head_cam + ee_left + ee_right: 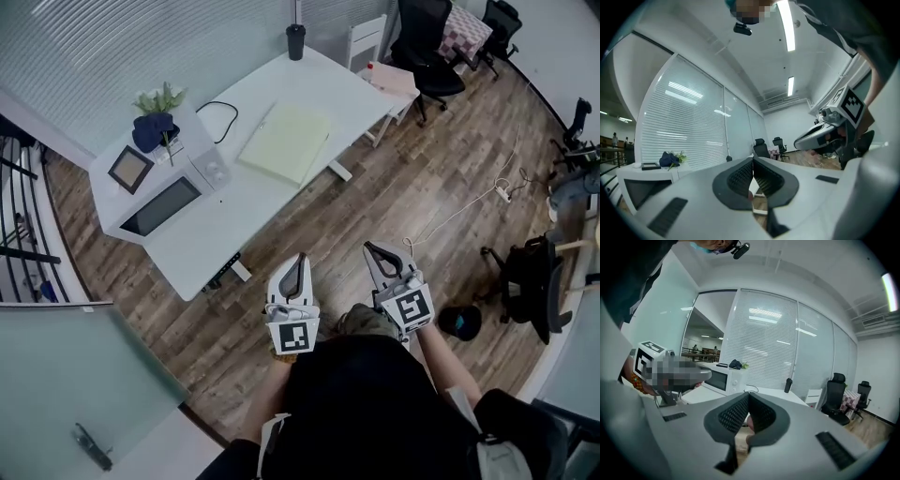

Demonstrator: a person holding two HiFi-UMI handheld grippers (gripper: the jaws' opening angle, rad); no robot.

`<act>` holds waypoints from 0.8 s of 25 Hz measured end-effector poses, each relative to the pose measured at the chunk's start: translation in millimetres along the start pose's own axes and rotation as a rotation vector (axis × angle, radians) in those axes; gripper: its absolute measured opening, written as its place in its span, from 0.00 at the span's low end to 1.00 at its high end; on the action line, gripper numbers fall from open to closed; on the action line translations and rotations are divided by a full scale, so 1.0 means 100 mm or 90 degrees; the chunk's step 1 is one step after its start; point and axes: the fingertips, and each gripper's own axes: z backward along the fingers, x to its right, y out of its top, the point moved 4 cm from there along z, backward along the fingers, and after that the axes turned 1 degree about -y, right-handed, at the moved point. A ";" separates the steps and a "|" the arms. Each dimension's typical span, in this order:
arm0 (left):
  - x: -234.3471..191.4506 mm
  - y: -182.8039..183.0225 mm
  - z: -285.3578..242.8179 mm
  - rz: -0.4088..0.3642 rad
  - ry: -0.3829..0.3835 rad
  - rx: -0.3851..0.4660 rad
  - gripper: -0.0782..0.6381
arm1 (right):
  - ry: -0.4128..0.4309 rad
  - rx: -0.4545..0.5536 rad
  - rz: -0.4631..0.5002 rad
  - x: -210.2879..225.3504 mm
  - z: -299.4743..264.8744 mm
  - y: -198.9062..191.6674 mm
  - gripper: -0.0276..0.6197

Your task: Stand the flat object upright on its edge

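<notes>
Wooden floor (403, 187) stretches beneath me; on the far white worktop (309, 80) lies a pale green flat board (286, 142). My left tongs (300, 258) and right tongs (372, 247) are closed, empty.

Flat object (286, 142) on table (246, 211), beside microwave (161, 202)

- pale green board (286, 142) flat on white tabletop (202, 239), beside microwave (159, 202)
- black cup (296, 41) at far end
- left gripper (300, 257), right gripper (369, 247) over wood floor (412, 187), both closed
</notes>
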 end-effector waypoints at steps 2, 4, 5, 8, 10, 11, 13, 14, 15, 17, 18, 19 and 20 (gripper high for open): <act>-0.13 -0.07 -0.03 0.006 0.001 -0.002 0.12 | -0.002 -0.011 0.001 0.06 -0.07 -0.02 0.04; -0.25 -0.17 -0.03 0.035 0.014 -0.016 0.12 | -0.010 -0.025 -0.013 0.13 -0.12 -0.04 0.04; -0.29 -0.22 -0.04 0.045 0.024 -0.025 0.12 | -0.014 -0.031 -0.019 0.18 -0.15 -0.06 0.04; -0.41 -0.34 -0.13 0.070 0.058 -0.046 0.12 | -0.014 -0.040 -0.018 0.35 -0.27 -0.12 0.04; -0.44 -0.38 -0.23 0.082 0.065 -0.055 0.12 | -0.012 -0.032 -0.012 0.48 -0.36 -0.13 0.04; -0.45 -0.39 -0.29 0.081 0.064 -0.058 0.12 | -0.012 -0.028 -0.011 0.55 -0.41 -0.13 0.04; -0.46 -0.39 -0.44 0.083 0.064 -0.063 0.12 | -0.010 -0.028 -0.016 0.70 -0.49 -0.16 0.04; -0.47 -0.39 -0.52 0.085 0.068 -0.066 0.12 | -0.006 -0.030 -0.018 0.78 -0.54 -0.17 0.04; -0.48 -0.39 -0.62 0.086 0.073 -0.068 0.12 | -0.001 -0.030 -0.021 0.87 -0.61 -0.19 0.04; -0.52 -0.39 -0.83 0.083 0.083 -0.073 0.12 | 0.010 -0.023 -0.027 1.08 -0.79 -0.24 0.04; -0.54 -0.39 -0.94 0.080 0.089 -0.078 0.12 | 0.015 -0.019 -0.032 1.20 -0.88 -0.26 0.04; -0.56 -0.40 -1.06 0.080 0.096 -0.086 0.12 | 0.021 -0.015 -0.039 1.32 -0.99 -0.28 0.04; -0.60 -0.40 -1.18 0.082 0.106 -0.095 0.12 | 0.027 -0.010 -0.043 1.44 -1.09 -0.29 0.04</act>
